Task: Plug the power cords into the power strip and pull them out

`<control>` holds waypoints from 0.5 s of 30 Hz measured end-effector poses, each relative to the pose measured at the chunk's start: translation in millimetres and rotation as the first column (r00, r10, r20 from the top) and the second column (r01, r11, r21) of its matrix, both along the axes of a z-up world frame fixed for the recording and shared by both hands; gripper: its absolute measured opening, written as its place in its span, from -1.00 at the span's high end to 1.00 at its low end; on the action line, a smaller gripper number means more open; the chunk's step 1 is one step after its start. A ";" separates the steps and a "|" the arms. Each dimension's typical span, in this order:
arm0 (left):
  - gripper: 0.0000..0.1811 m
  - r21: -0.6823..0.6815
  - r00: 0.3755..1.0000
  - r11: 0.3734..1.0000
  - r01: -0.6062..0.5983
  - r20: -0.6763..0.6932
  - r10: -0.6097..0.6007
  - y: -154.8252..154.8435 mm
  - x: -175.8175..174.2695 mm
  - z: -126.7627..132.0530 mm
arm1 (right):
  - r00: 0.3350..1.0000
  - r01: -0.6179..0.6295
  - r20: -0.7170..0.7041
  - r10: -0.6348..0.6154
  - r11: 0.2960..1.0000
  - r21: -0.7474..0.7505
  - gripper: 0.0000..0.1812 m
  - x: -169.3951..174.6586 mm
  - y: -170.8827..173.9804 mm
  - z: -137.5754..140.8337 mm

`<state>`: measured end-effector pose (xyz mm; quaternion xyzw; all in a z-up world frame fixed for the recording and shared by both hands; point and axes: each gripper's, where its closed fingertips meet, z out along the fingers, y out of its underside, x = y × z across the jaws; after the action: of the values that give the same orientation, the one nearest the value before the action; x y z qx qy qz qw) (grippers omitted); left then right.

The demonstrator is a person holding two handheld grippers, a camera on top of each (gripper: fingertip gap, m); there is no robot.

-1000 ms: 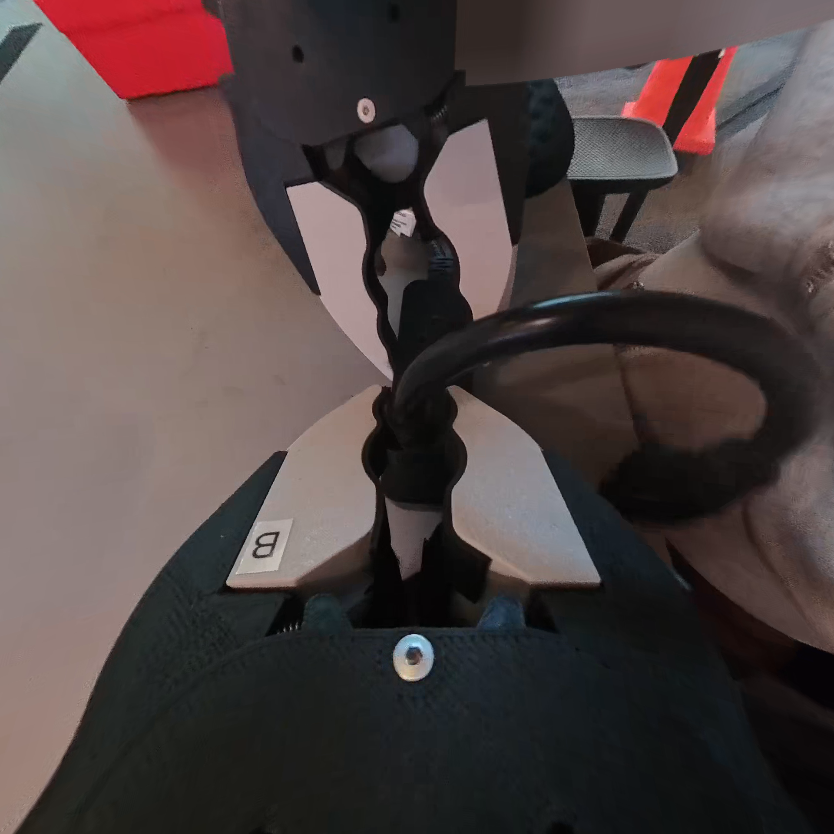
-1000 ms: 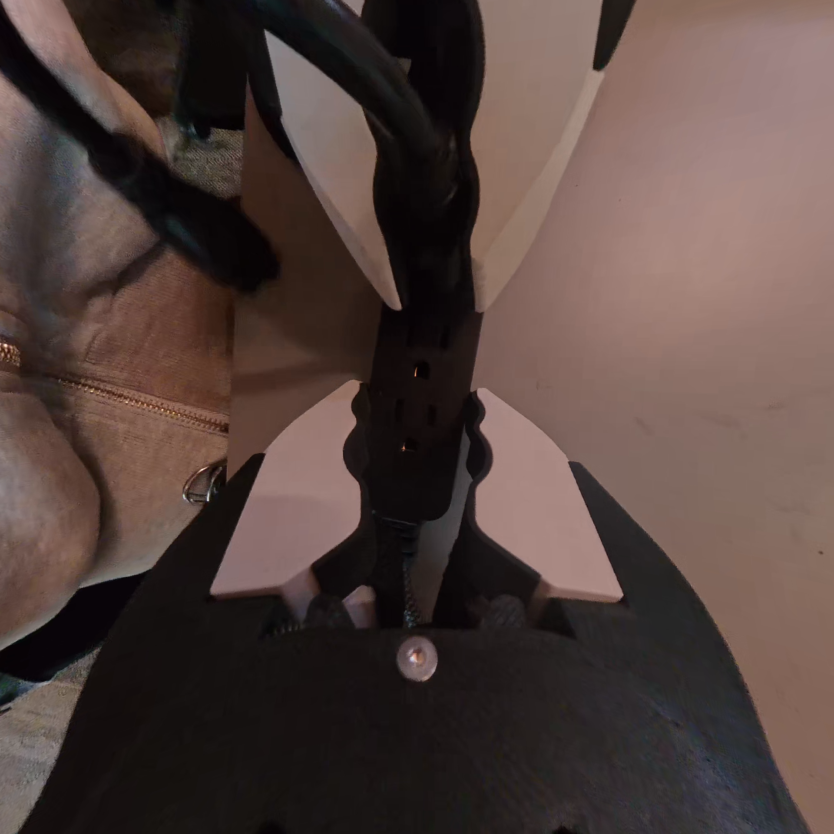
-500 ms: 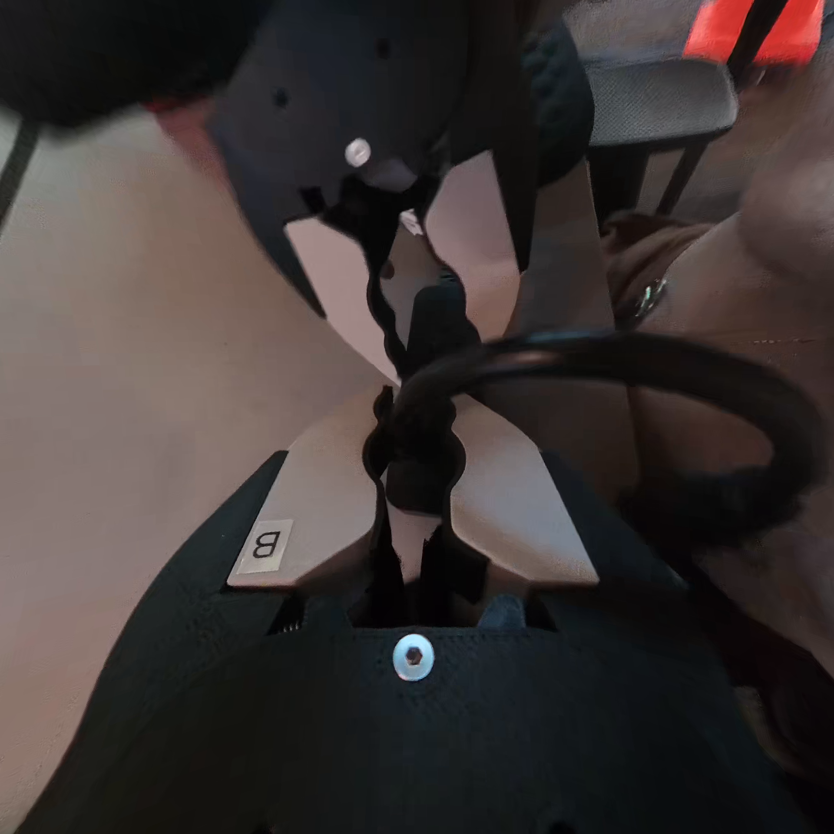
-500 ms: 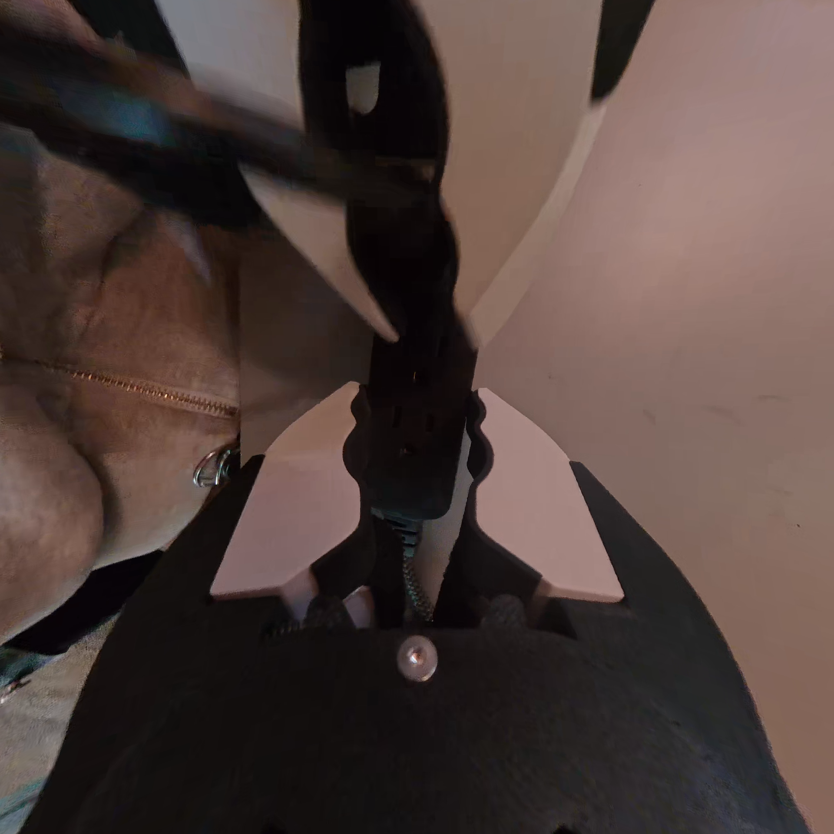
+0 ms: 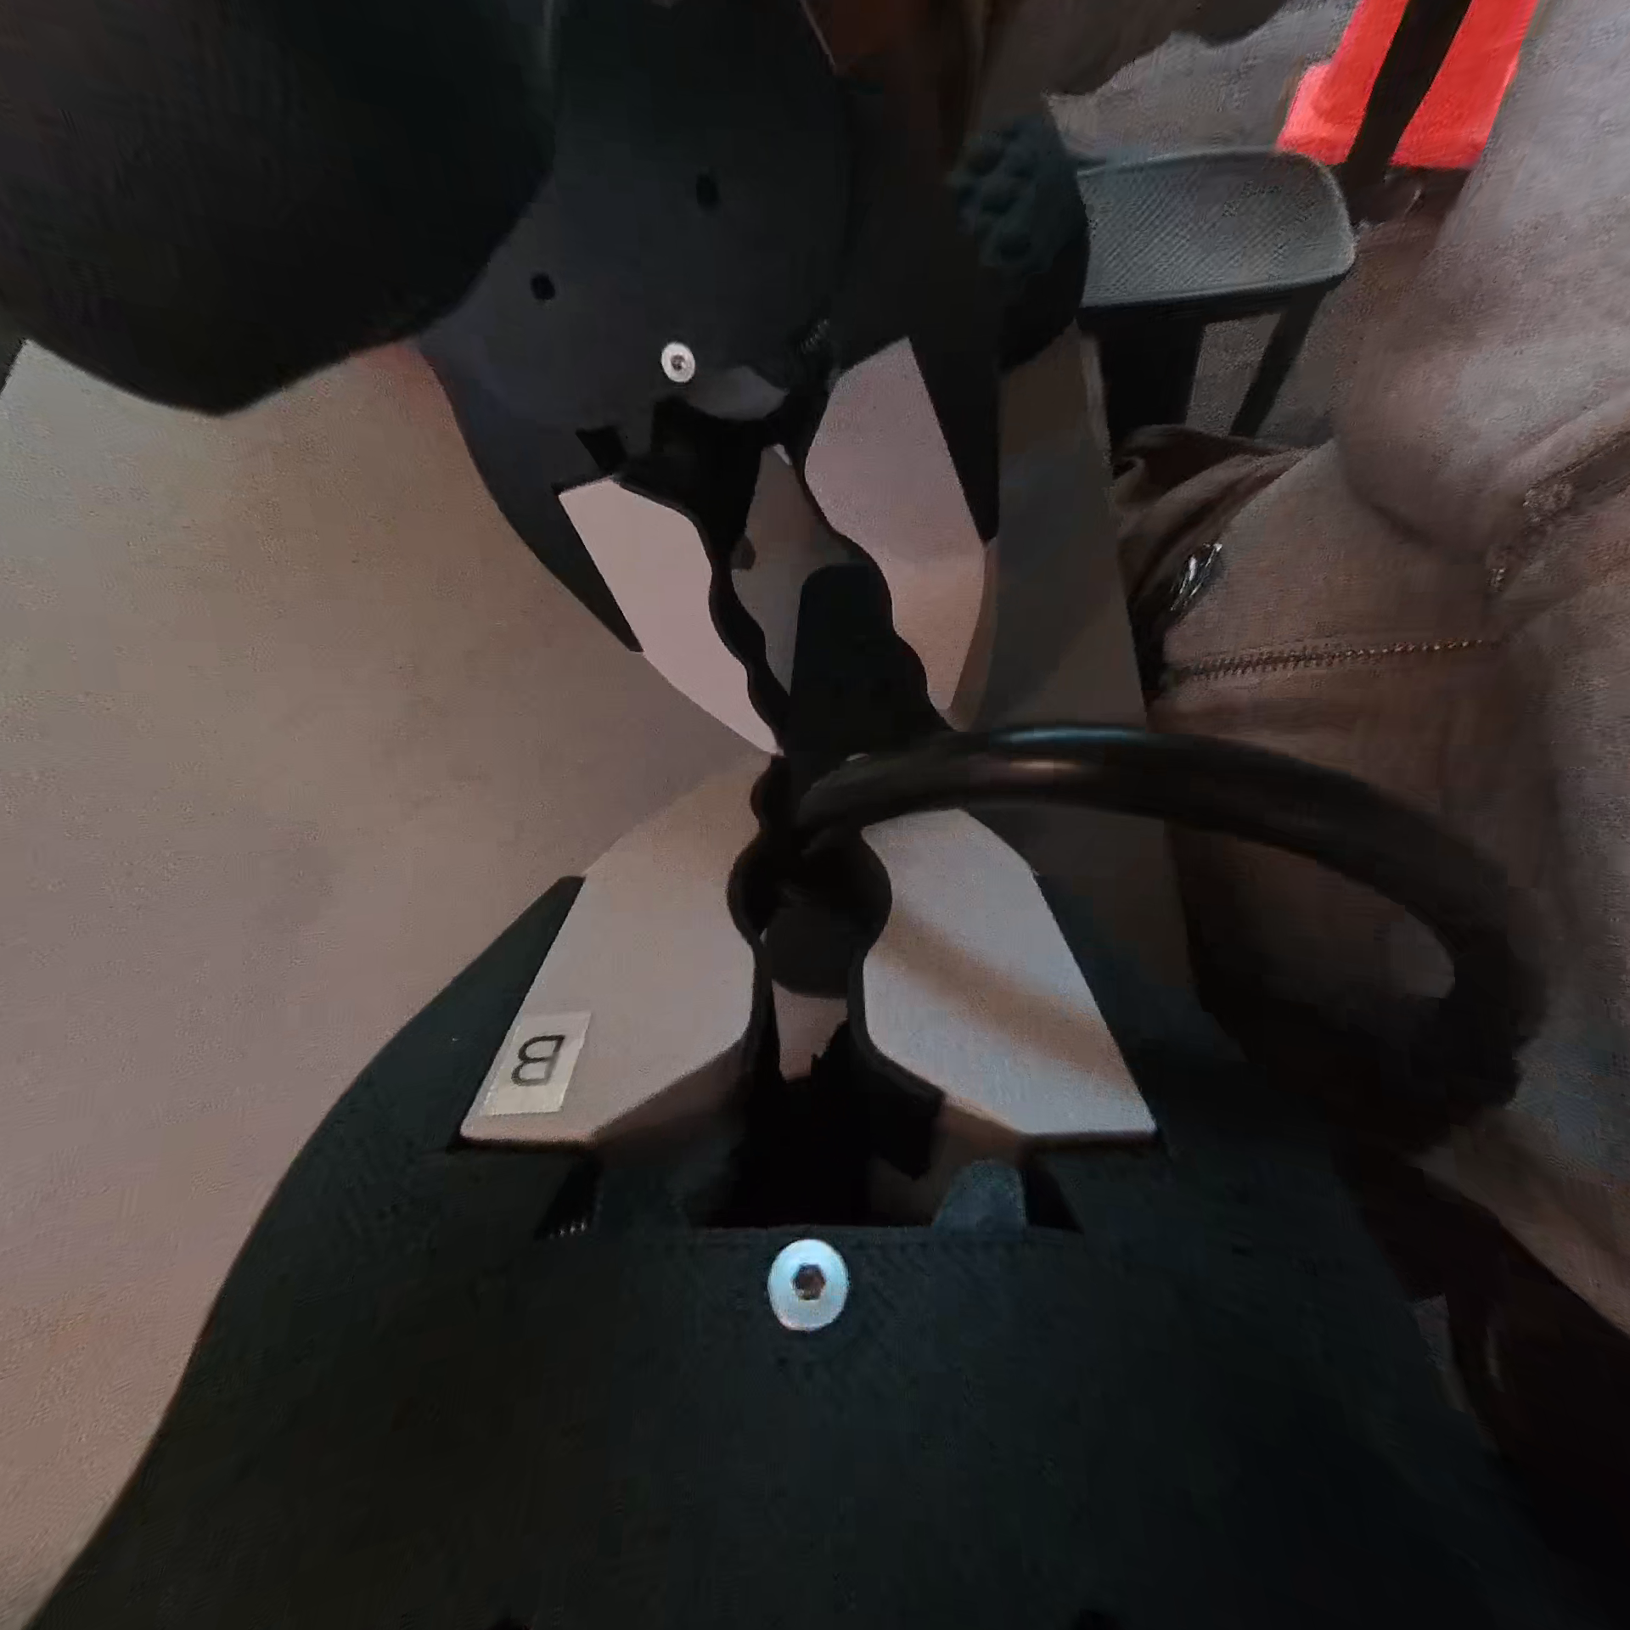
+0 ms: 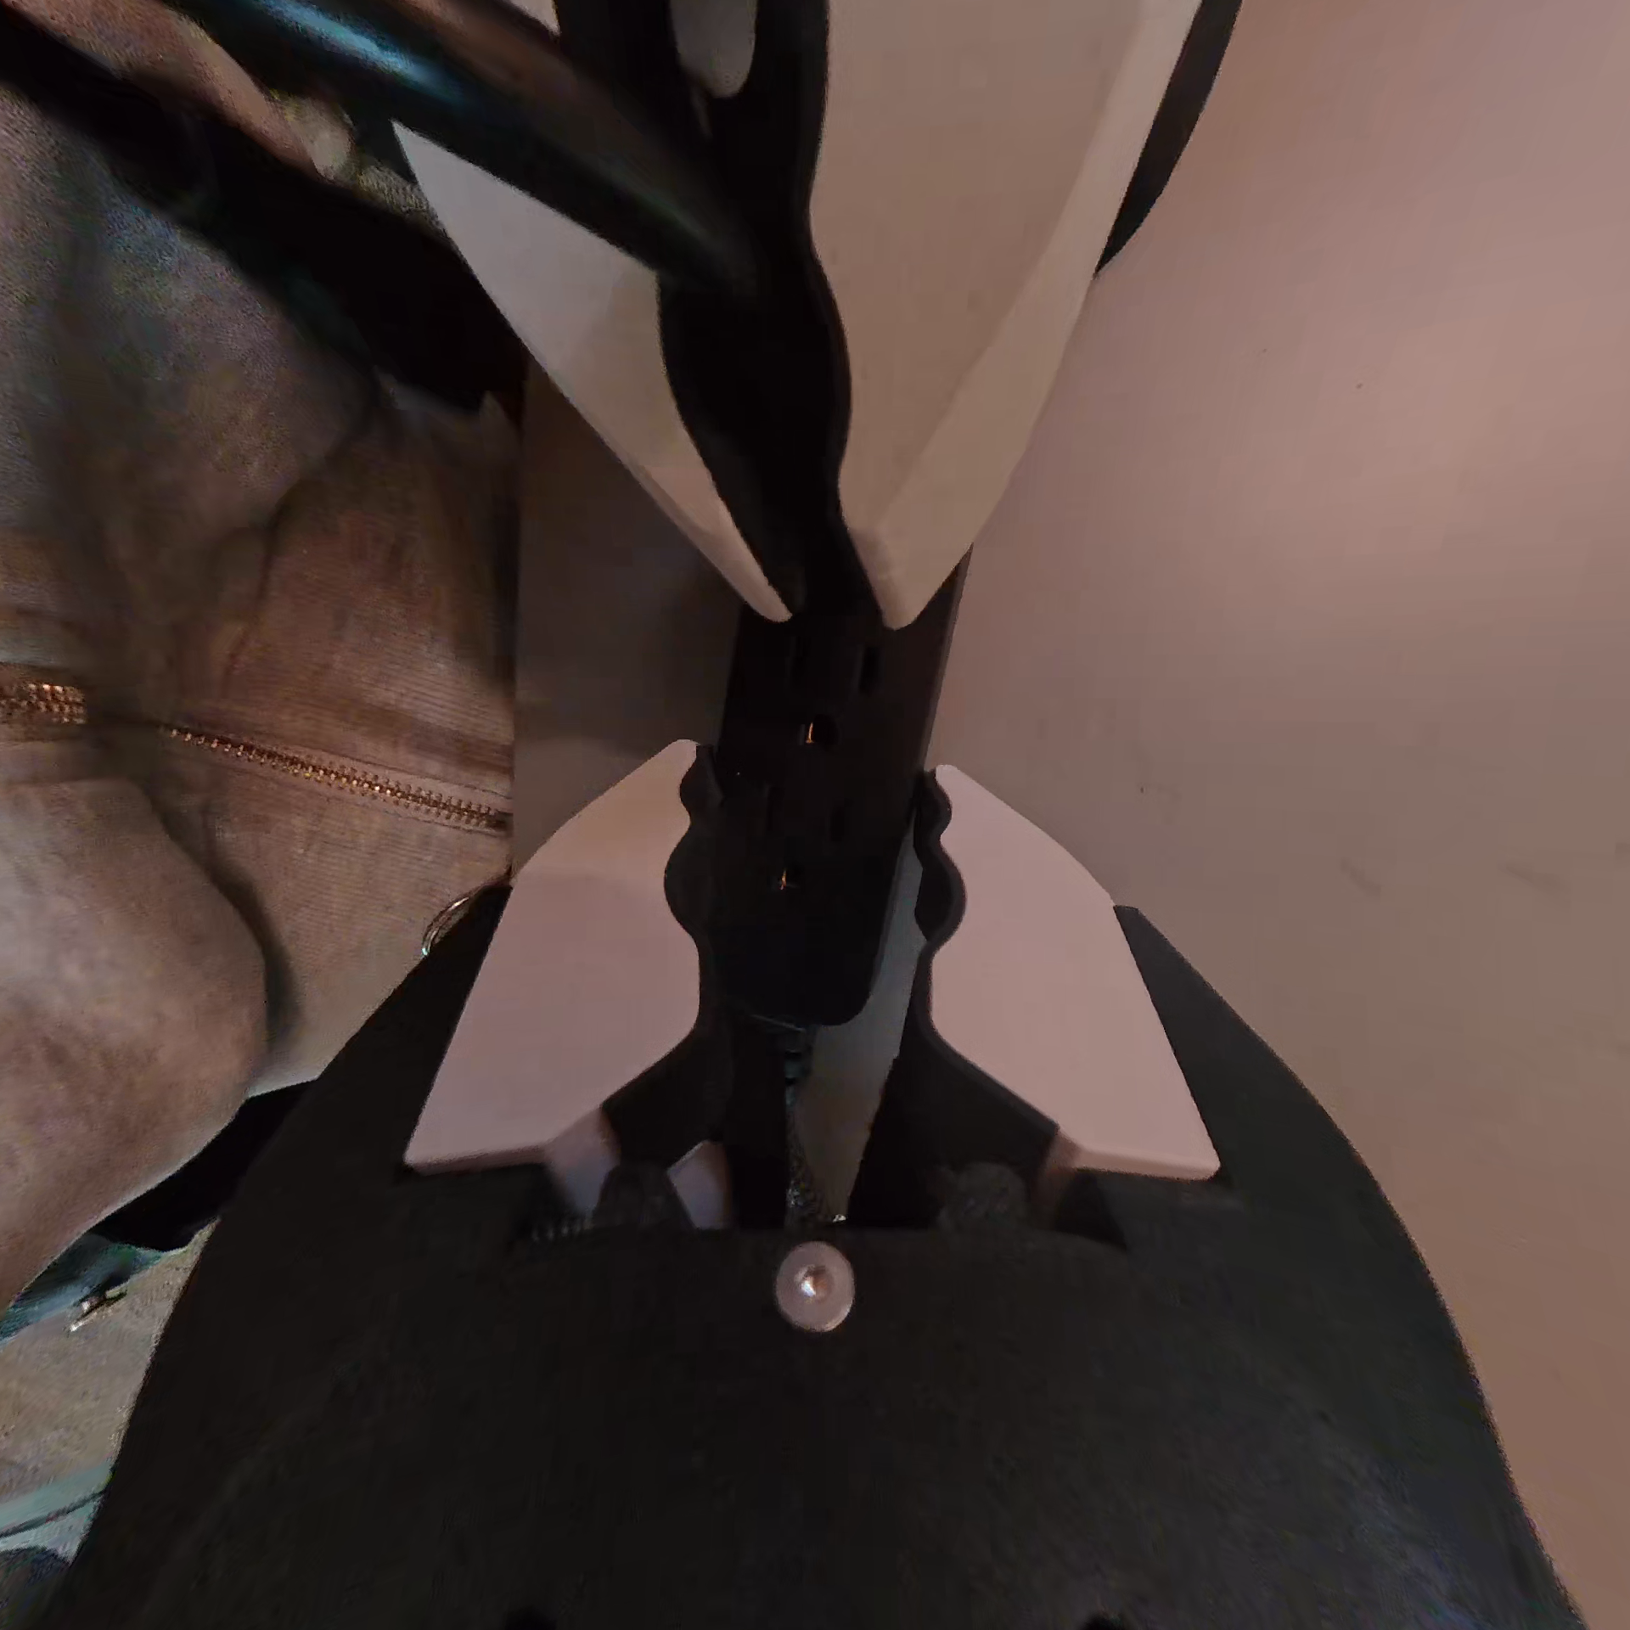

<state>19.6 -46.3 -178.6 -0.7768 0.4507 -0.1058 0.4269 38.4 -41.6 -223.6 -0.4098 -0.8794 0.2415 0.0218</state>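
Observation:
My left gripper (image 5: 807, 847) is shut on a black plug (image 5: 811, 935), whose thick black cord (image 5: 1235, 776) loops off to the right. My right gripper (image 6: 811, 763) is shut on the end of a black power strip (image 6: 820, 794) with two empty outlets showing. The two grippers face each other tip to tip. In the right wrist view the left gripper (image 6: 833, 617) presses the plug (image 6: 758, 397) against the strip's far part, and the joint is hidden by its fingers. In the left wrist view the right gripper (image 5: 851, 732) holds the strip (image 5: 838, 635) just beyond my plug.
A pale tabletop (image 5: 265, 706) lies below, also in the right wrist view (image 6: 1279, 617). A person's beige zipped jacket (image 6: 265, 758) is close beside the grippers. A dark sleeve (image 5: 220, 176) fills the upper left. A grey chair (image 5: 1208, 229) and an orange-red object (image 5: 1411, 79) stand behind. The grippers' ends are close to 5 centimetres from one another.
Both grippers keep their grip. The right gripper has tilted and shifted in the left view, with a dark sleeve coming in at top left. The cord loop has swung and flattened.

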 end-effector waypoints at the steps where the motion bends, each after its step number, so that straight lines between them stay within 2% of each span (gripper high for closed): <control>1: 0.89 -0.001 0.999 1.000 0.013 0.046 -0.013 -3.1 1.7 0.7 | 1.000 -0.003 -0.007 0.003 1.000 -0.011 0.48 -0.7 -1.2 0.2; 5: 0.85 -0.034 0.978 0.992 0.119 0.177 -0.111 -18.1 10.0 2.0 | 0.993 -0.045 -0.109 0.042 0.999 -0.026 0.48 -2.8 -5.7 3.9; 7: 0.84 -0.051 0.974 0.989 0.138 0.189 -0.126 -19.4 11.6 1.2 | 0.987 -0.059 -0.152 0.060 0.998 0.009 0.36 -0.6 -3.4 9.1; 9: 0.70 -0.048 0.985 0.993 0.107 0.143 -0.099 -16.0 7.2 -1.4 | 0.968 -0.021 -0.251 0.012 0.999 -0.032 0.33 -6.4 -7.5 27.8; 11: 0.60 -0.077 0.996 0.995 0.070 0.062 -0.065 -15.8 -1.7 -9.7 | 0.943 0.012 -0.333 -0.027 0.999 -0.047 0.42 -11.1 -10.1 37.3; 15: 0.60 -0.046 0.995 0.997 0.068 -0.066 -0.071 -15.6 -8.9 -20.6 | 0.955 0.044 -0.295 -0.042 0.999 0.000 0.39 -9.6 -12.9 11.2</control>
<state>10.6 -61.9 -199.2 -0.7729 0.4892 -0.1039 0.3904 28.8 -54.5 -212.4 -0.3881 -0.8579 0.2967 0.1591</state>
